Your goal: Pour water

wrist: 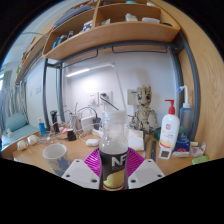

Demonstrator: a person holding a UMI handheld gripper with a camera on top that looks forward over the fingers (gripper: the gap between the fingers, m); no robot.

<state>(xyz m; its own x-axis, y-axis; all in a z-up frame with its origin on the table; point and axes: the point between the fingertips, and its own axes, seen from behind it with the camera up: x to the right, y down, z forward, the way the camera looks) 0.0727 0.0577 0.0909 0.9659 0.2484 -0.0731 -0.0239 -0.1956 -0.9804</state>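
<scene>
Tongs (113,172) clamped on clear bottle (114,150), upright, black label. White cup (56,156) on counter (30,158) beyond, leftward.

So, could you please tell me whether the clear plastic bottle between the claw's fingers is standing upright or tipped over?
Upright. The clear plastic bottle with a dark label stands vertical, neck up, between the claw's pink-padded fingers.
</scene>
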